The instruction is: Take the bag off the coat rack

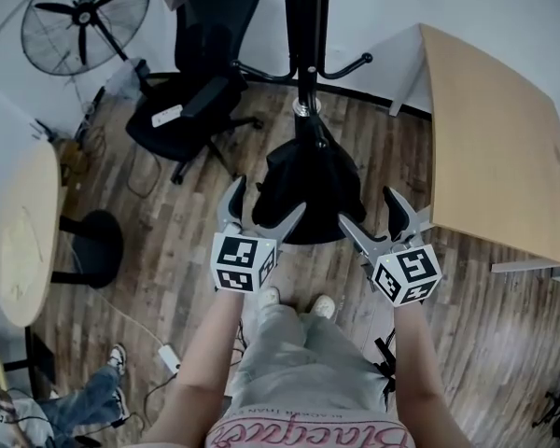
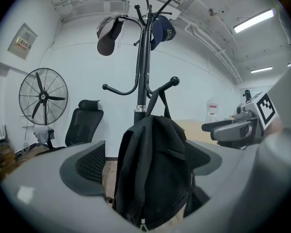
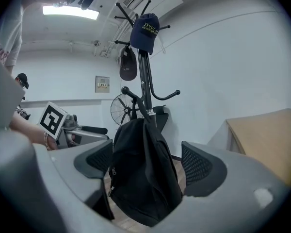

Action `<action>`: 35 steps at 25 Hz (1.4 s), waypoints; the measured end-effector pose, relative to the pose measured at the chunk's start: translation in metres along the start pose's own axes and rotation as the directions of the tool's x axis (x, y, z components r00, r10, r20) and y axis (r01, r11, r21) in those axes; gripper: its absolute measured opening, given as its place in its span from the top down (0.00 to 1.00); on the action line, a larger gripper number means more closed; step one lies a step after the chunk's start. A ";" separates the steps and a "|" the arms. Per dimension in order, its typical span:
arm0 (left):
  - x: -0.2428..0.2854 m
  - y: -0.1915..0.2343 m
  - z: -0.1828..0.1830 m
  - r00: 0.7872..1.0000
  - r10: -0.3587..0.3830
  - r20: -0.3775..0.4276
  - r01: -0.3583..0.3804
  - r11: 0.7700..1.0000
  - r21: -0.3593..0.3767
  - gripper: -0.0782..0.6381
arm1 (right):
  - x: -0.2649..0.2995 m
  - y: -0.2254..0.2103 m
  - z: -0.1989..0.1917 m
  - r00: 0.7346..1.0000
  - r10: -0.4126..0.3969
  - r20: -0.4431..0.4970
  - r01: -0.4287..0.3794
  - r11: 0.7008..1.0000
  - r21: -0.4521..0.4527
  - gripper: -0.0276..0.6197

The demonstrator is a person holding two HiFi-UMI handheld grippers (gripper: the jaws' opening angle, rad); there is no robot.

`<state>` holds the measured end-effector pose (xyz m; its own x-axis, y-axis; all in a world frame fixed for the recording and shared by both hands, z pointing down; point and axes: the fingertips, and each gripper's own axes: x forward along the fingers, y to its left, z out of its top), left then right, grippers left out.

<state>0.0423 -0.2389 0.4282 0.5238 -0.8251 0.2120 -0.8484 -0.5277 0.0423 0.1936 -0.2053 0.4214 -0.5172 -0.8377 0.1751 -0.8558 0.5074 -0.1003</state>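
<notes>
Hanging by its strap from a lower hook of the coat rack [image 2: 141, 72], the black bag [image 2: 153, 169] sits framed between the spread jaws of my left gripper [image 1: 266, 203] and right gripper [image 1: 373, 213] (neither grips it).

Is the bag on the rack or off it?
On. The bag hangs by its strap from a lower hook of the rack.

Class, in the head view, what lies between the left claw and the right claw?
The black backpack, hanging from the coat rack, lies between the left claw and right claw in the head view.
</notes>
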 end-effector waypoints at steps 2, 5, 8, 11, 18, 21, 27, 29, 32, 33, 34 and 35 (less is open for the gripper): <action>0.004 0.001 -0.008 1.000 -0.001 -0.018 0.001 1.000 -0.003 0.18 | 0.005 -0.001 -0.006 1.000 0.007 -0.009 -0.006 1.000 0.004 0.29; 0.010 0.004 -0.021 0.999 -0.004 -0.045 0.003 1.000 -0.007 0.20 | 0.015 0.000 -0.016 0.999 0.024 -0.029 -0.024 1.000 0.001 0.29; 0.016 0.005 -0.034 0.998 -0.017 -0.061 0.016 1.000 -0.007 0.22 | 0.026 0.003 -0.029 0.998 0.039 -0.055 -0.040 0.999 -0.016 0.30; 0.021 0.004 -0.045 0.997 -0.029 -0.076 0.030 0.999 0.012 0.24 | 0.036 0.005 -0.041 0.996 0.040 -0.073 -0.043 0.998 -0.037 0.30; 0.034 0.016 -0.063 0.996 -0.017 -0.092 0.019 1.000 0.022 0.30 | 0.058 -0.010 -0.061 0.994 0.008 -0.112 -0.013 0.999 -0.042 0.32; 0.038 0.020 -0.073 0.995 -0.007 -0.101 0.009 1.000 0.016 0.32 | 0.062 -0.018 -0.072 0.991 -0.007 -0.132 0.002 0.999 -0.036 0.36; 0.051 0.028 -0.085 0.993 0.012 -0.114 -0.011 1.000 0.011 0.38 | 0.076 -0.027 -0.086 0.986 -0.005 -0.165 -0.008 0.997 -0.079 0.40; 0.054 0.032 -0.088 0.993 0.015 -0.119 -0.015 1.000 -0.001 0.38 | 0.082 -0.029 -0.092 0.984 -0.005 -0.178 -0.013 0.995 -0.097 0.40; 0.062 0.035 -0.091 0.992 0.010 -0.127 -0.011 1.000 -0.005 0.38 | 0.091 -0.034 -0.097 0.981 0.006 -0.193 -0.026 0.995 -0.100 0.41; 0.064 0.035 -0.092 0.991 0.008 -0.130 -0.008 1.000 0.000 0.38 | 0.094 -0.035 -0.099 0.981 0.013 -0.195 -0.032 0.995 -0.096 0.42; 0.067 0.036 -0.093 0.991 0.005 -0.133 -0.005 1.000 0.006 0.39 | 0.097 -0.035 -0.100 0.980 0.019 -0.196 -0.038 0.995 -0.093 0.42; 0.070 0.037 -0.094 0.991 0.002 -0.136 -0.001 1.000 0.010 0.39 | 0.100 -0.036 -0.102 0.980 0.023 -0.199 -0.042 0.995 -0.091 0.43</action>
<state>0.0405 -0.2967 0.5359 0.5066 -0.7912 0.3425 -0.8480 -0.5290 0.0322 0.1732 -0.2865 0.5427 -0.5257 -0.7687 0.3644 -0.8293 0.5586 -0.0180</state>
